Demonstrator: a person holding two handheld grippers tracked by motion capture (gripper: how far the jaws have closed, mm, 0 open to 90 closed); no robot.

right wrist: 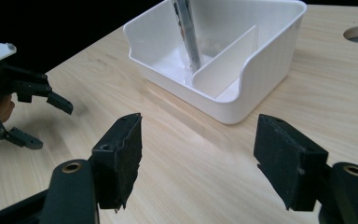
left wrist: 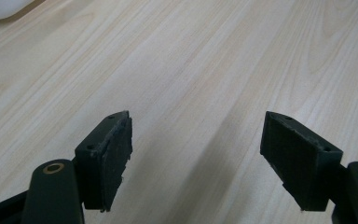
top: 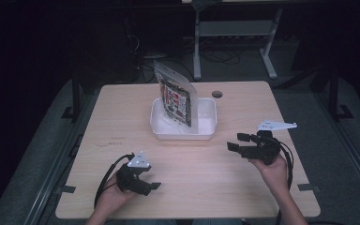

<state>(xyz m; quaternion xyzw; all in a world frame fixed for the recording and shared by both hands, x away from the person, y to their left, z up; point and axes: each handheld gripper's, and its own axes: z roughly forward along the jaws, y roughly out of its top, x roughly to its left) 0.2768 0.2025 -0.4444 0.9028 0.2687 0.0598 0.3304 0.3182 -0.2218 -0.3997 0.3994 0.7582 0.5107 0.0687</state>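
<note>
Presumably light, crinkly and slippery, the printed snack pouch (top: 176, 96) stands upright inside the white divided bin (top: 206, 131), best pinched at its top seal, while left gripper (top: 143, 180) and right gripper (top: 238, 142) wait nearby, wide open and empty.

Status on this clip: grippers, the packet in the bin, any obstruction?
Left gripper open, empty, low over the wooden table. Right gripper open, empty, facing the white plastic divided bin. Printed foil packet stands tilted in the bin. Nothing between.
</note>
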